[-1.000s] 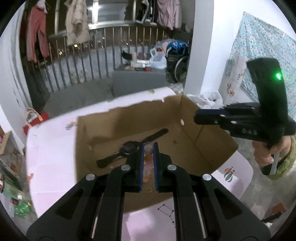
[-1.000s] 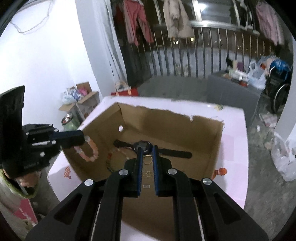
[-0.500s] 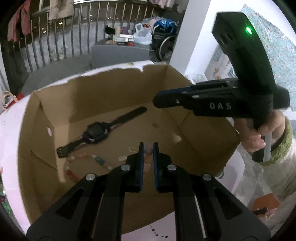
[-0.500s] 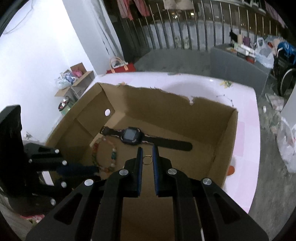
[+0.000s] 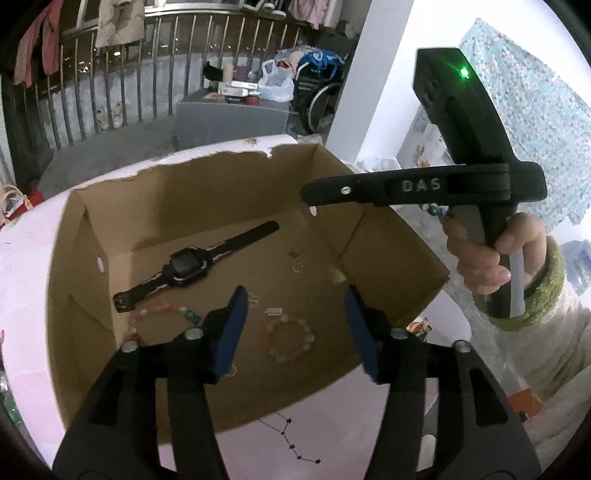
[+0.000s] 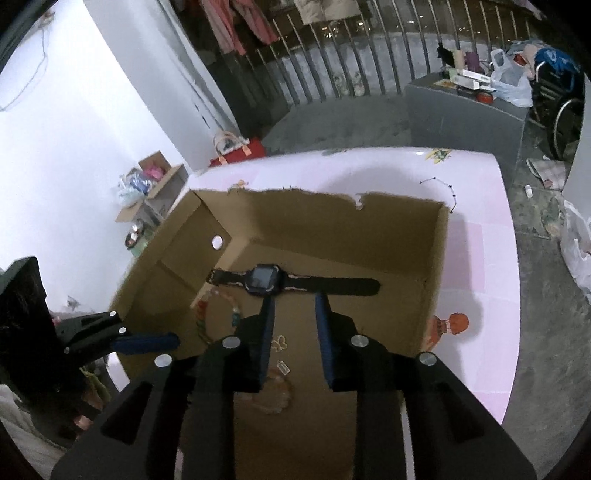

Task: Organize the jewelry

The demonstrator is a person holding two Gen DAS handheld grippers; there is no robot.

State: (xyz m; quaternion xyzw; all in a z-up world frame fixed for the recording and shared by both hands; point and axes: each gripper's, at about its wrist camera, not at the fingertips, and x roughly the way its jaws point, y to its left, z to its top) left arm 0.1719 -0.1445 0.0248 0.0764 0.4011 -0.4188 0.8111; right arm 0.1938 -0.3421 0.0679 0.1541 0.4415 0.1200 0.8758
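Left gripper: jaws just opened, spread wide, nothing between the pads.
Pink bead bracelet: lies on box floor, below the gap of left jaws, not touched.
Right gripper: jaws just opened, a little apart, empty.
Black watch: flat on floor, just beyond right fingertips.
Cardboard box: stands on pink table.

pink table, metal railing, hanging clothes, grey cabinet, wheelchair, red bag
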